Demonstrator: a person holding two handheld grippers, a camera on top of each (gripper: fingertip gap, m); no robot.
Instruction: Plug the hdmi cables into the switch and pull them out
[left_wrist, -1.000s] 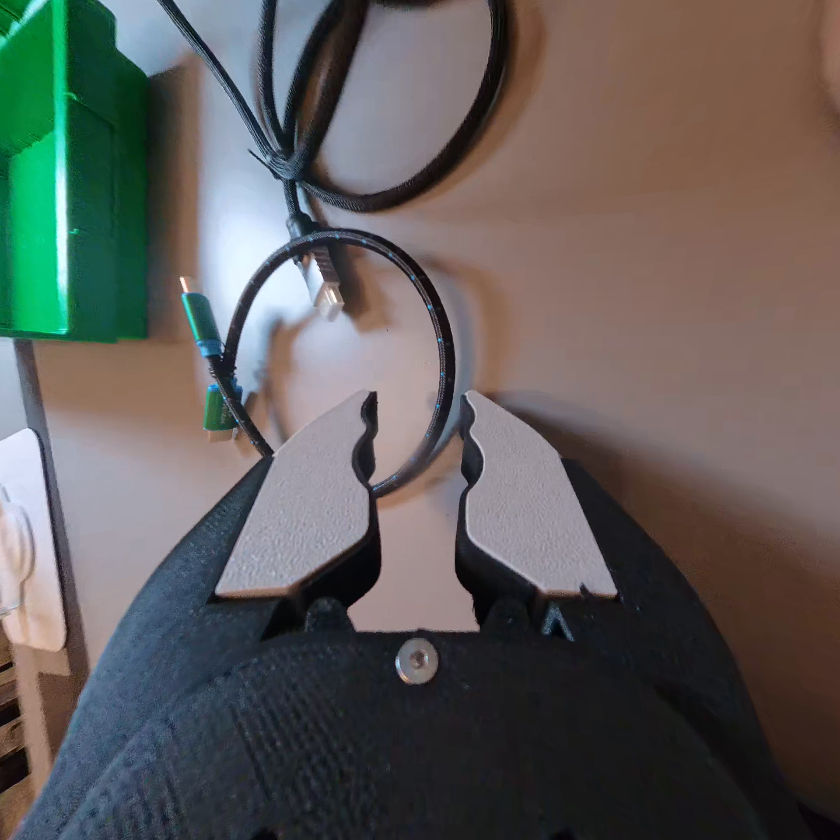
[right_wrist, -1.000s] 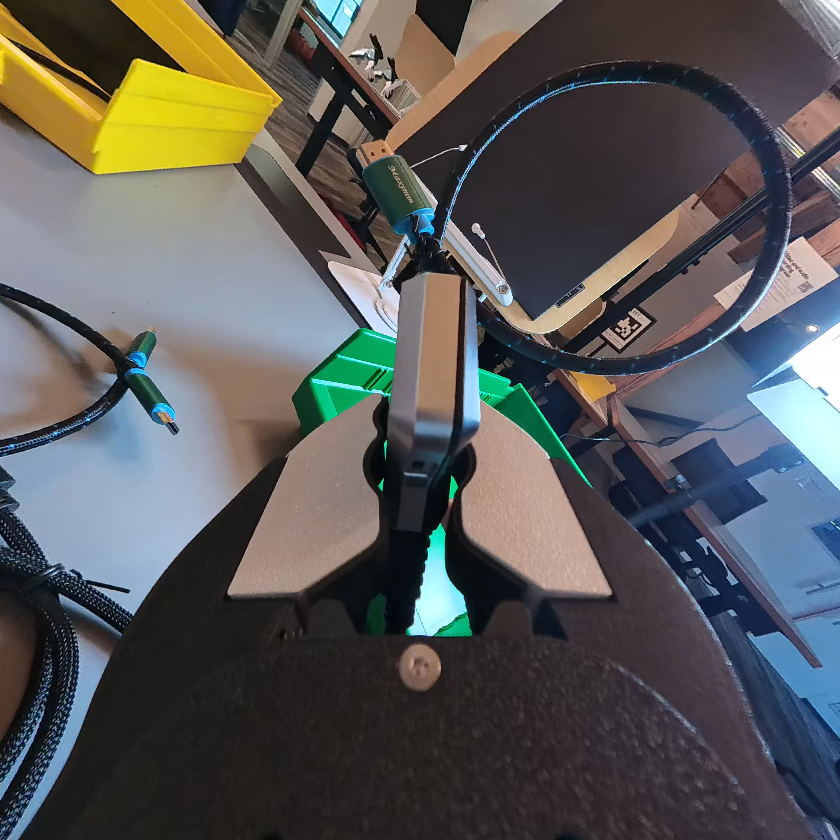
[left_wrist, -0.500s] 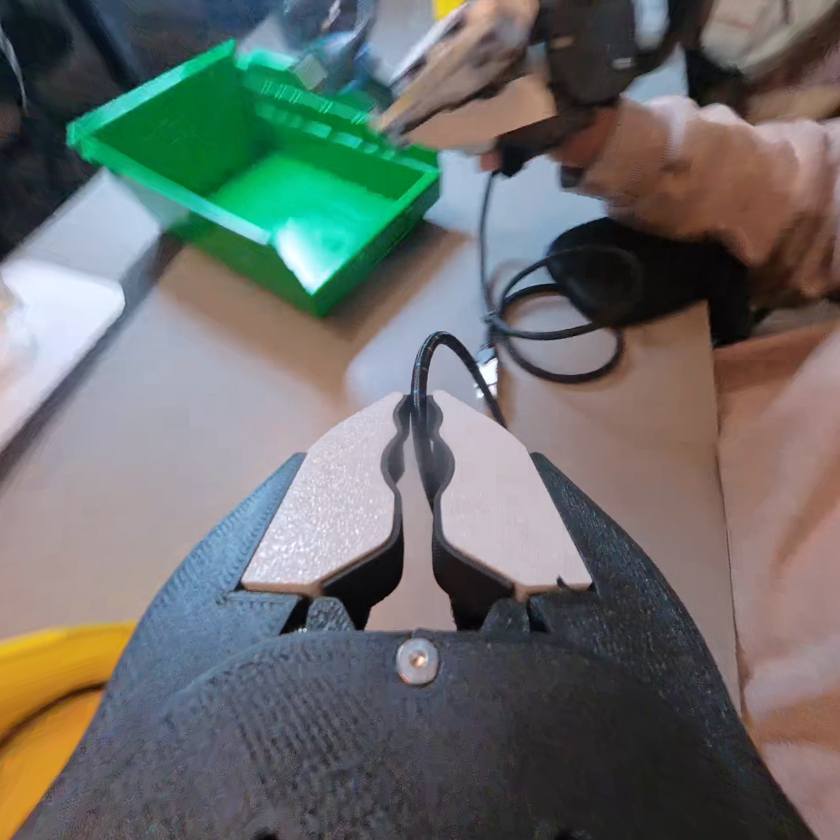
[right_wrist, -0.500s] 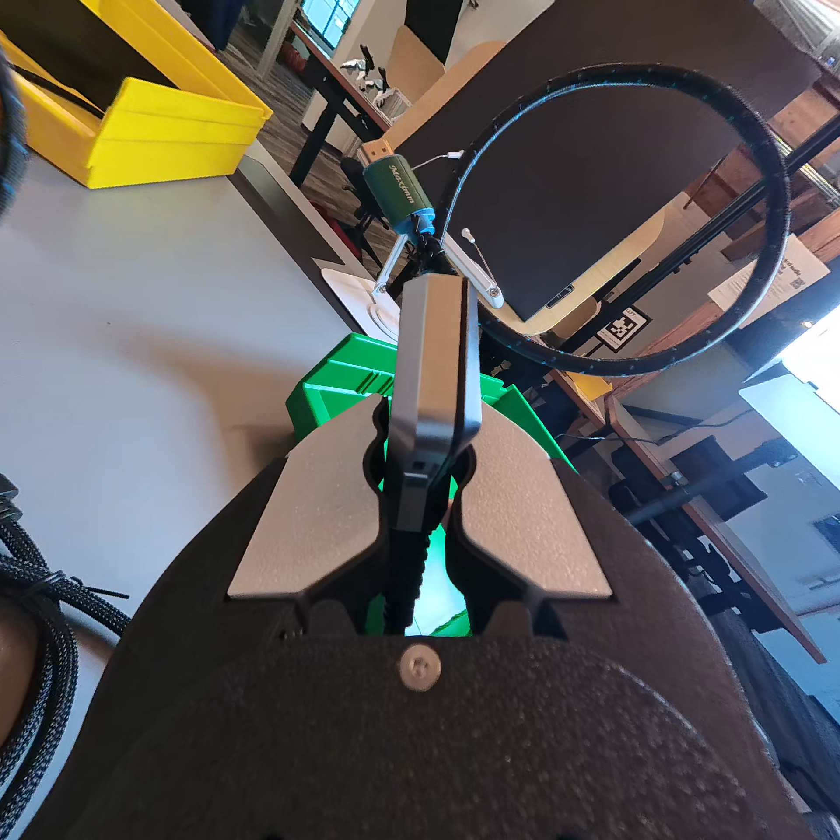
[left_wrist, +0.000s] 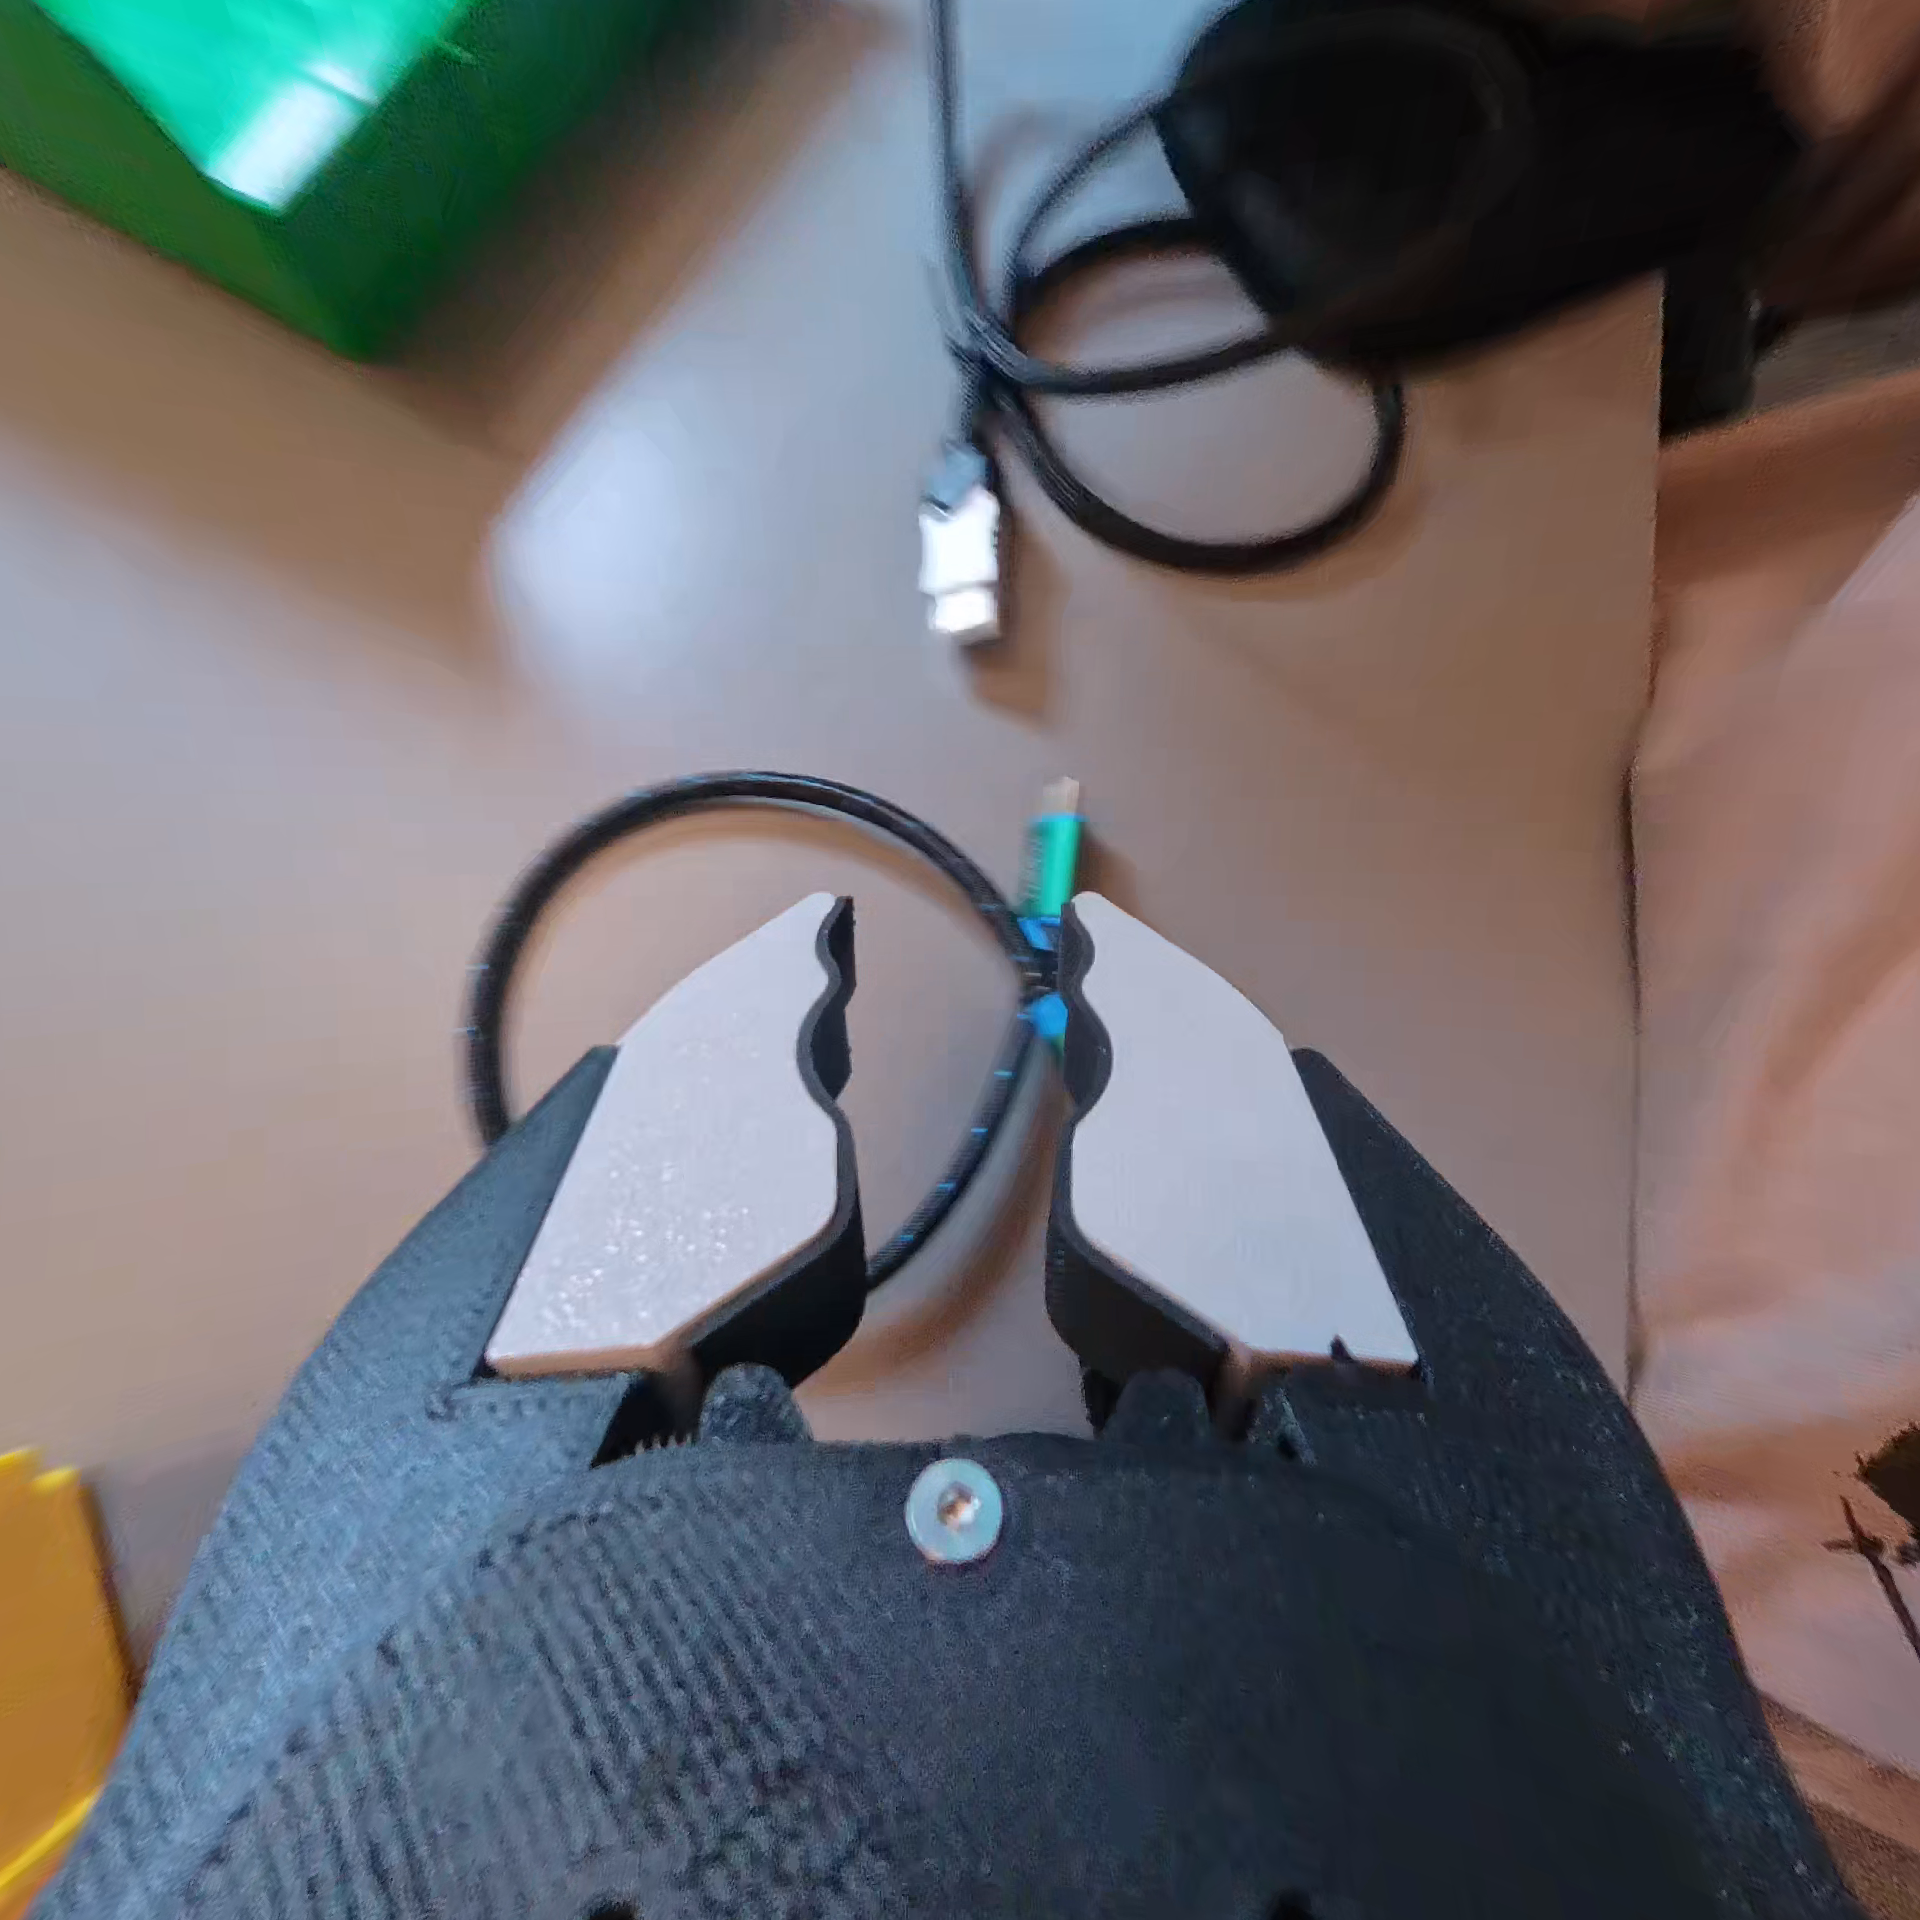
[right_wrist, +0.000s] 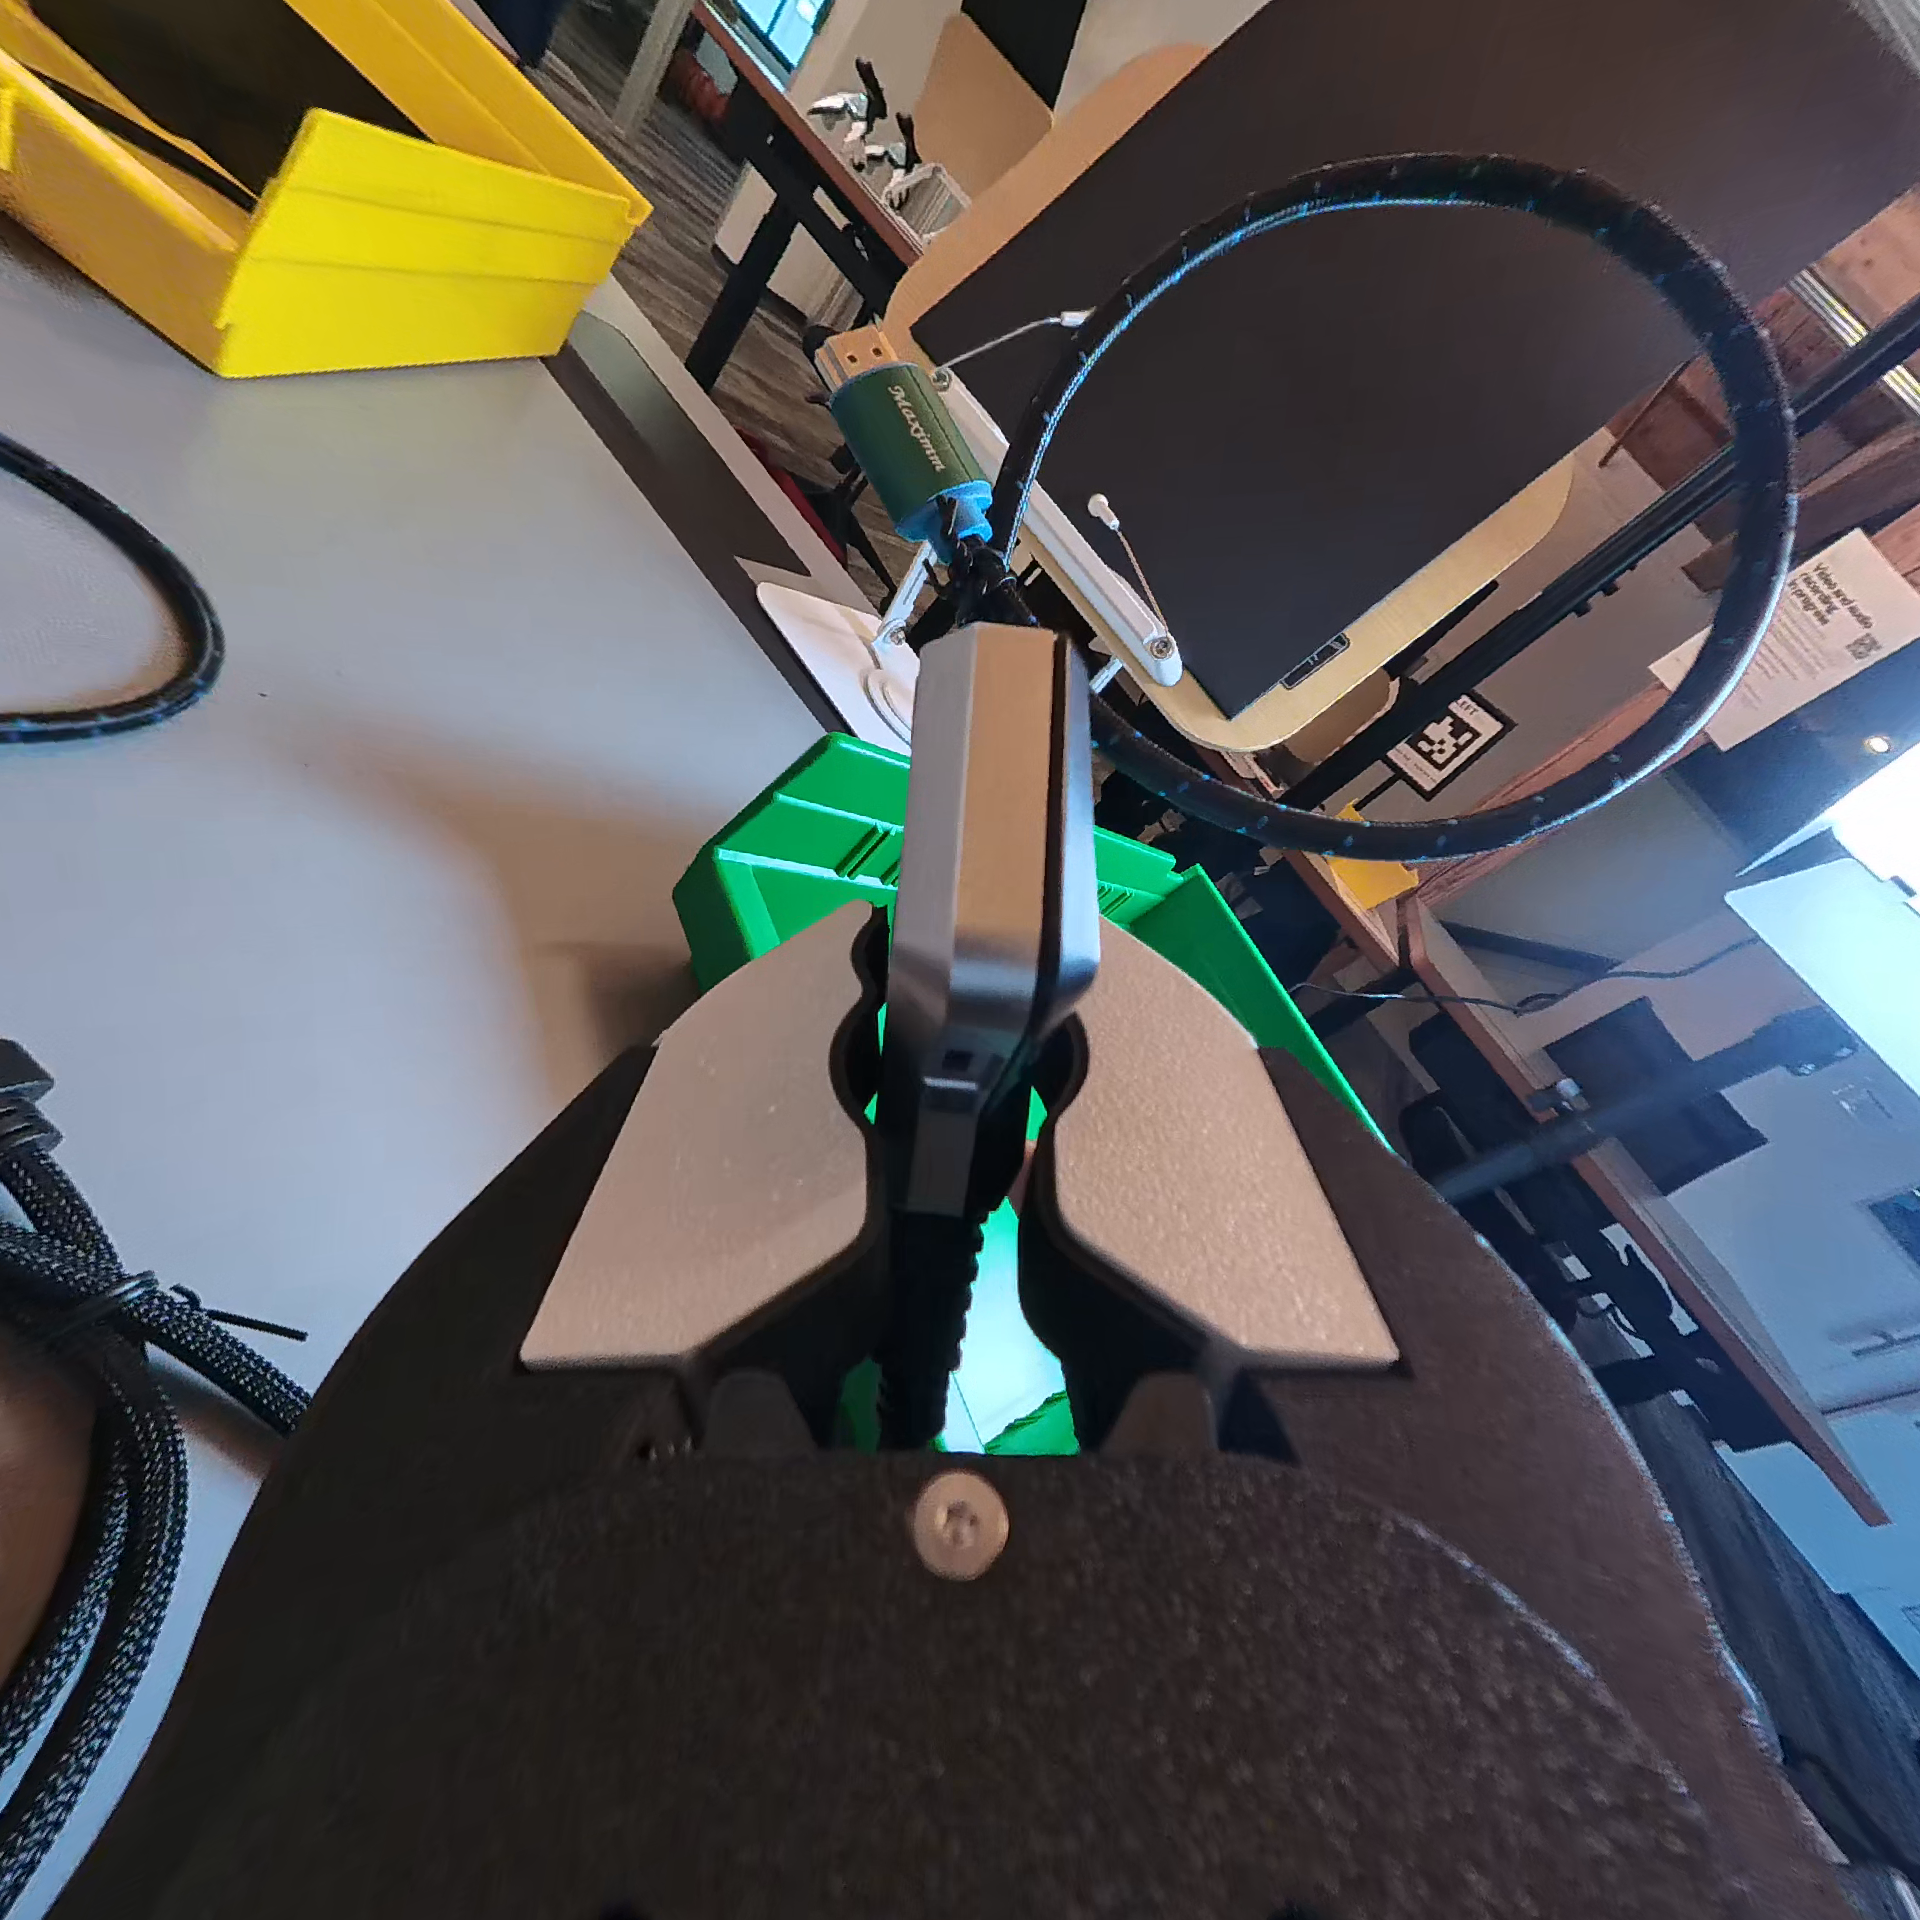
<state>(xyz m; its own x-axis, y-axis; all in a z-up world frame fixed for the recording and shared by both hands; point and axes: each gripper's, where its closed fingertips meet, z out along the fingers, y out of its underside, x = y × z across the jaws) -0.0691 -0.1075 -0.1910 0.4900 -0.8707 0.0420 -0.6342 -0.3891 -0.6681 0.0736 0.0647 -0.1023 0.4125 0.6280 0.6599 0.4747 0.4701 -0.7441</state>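
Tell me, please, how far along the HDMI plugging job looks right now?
Early. Done: the right gripper is shut on the grey switch, held up off the table. In hand: the left gripper is open over the looped cable with the green plug on the table, gripping nothing. Left: no plug visibly goes into the switch, so plugging and pulling out remain; the silver plug lies untouched.

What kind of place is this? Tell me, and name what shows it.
Probably an office or lab workspace. On the pale table sit a yellow parts bin and a green bin; beyond its edge stand more desks, and a square printed marker is posted nearby.
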